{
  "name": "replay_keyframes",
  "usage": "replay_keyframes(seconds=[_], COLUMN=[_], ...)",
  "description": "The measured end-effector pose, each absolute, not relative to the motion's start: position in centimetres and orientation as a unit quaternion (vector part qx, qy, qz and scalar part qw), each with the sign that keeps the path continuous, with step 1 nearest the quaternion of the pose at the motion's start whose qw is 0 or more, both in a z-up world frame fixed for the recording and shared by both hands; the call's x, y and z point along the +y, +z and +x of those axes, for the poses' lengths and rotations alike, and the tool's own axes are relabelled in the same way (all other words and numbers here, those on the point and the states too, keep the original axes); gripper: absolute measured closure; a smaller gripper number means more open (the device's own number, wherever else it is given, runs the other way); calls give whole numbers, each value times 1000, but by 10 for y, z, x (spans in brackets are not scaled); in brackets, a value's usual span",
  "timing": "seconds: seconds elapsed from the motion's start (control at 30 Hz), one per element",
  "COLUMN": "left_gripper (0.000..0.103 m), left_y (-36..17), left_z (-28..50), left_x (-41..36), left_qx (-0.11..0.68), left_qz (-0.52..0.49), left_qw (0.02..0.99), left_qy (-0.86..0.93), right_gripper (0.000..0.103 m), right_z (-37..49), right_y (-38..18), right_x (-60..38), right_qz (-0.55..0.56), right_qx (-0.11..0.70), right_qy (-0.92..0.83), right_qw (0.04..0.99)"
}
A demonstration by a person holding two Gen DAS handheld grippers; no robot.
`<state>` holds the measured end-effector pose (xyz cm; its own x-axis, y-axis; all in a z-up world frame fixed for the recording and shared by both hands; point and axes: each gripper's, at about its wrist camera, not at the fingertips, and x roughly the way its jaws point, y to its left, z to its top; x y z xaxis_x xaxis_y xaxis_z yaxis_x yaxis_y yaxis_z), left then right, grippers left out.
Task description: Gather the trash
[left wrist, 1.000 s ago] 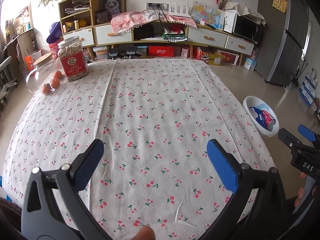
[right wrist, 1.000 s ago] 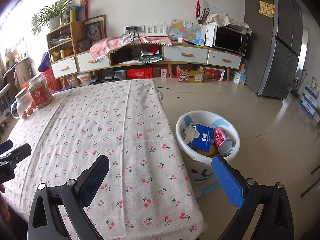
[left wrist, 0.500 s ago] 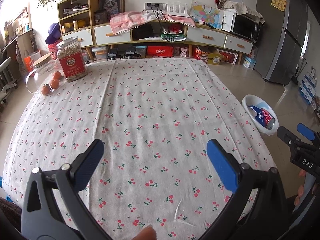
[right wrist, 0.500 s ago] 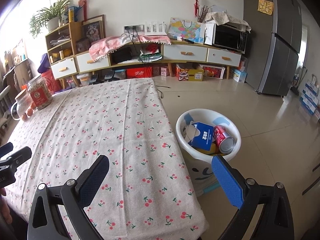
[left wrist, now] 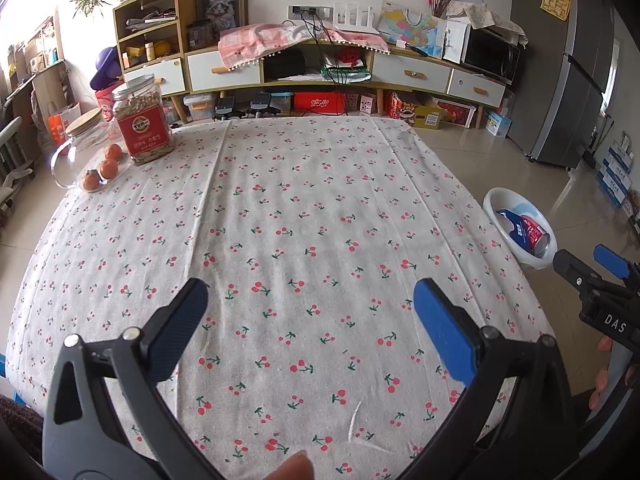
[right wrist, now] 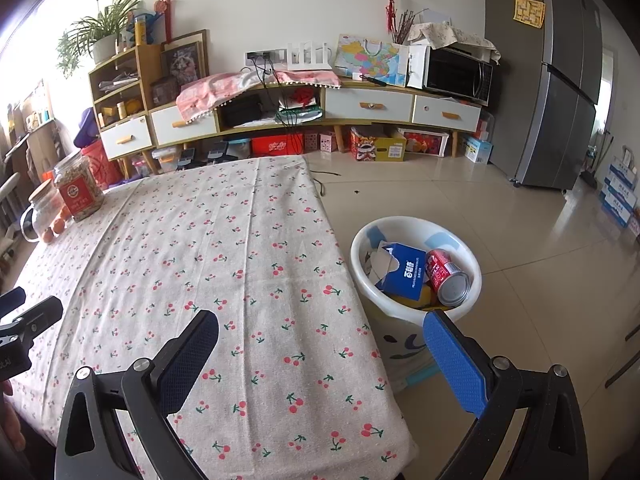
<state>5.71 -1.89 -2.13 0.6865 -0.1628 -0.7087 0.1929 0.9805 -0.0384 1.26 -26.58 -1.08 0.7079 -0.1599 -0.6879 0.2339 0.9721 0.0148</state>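
My left gripper [left wrist: 308,320] hangs over the near part of the worktop [left wrist: 304,208], its jaws spread wide with only cherry-print cloth between them. My right gripper [right wrist: 320,354] is just as wide apart and holds nothing; it sits over the worktop's near right corner, its right finger reaching past the edge. Just beyond that finger, on the floor close against the worktop's right side, stands the white trash bin [right wrist: 360,248], well to the right of my left gripper. Inside it I see a blue carton [right wrist: 404,276] leaning against a red drink can [right wrist: 444,274], with something yellow under them that I cannot make out. Across the worktop at the far left corner stand a red-labelled jar [left wrist: 144,124], a glass jug with a cork lid [left wrist: 82,136], and three small oranges [left wrist: 106,168].
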Motion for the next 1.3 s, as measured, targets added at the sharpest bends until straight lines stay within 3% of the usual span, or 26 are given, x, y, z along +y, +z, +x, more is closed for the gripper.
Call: replay_keyframes(seconds=[1.3], left_gripper=[1], left_y=[-19], left_z=[55], left_x=[-24], left_qx=[382], left_qz=[25], left_qw=[919], left_qy=[-98], right_gripper=[0], right_z=[13], right_y=[-10], right_x=[-268], right_qz=[51], right_qx=[366], right_qy=[-108], right_qw=[923])
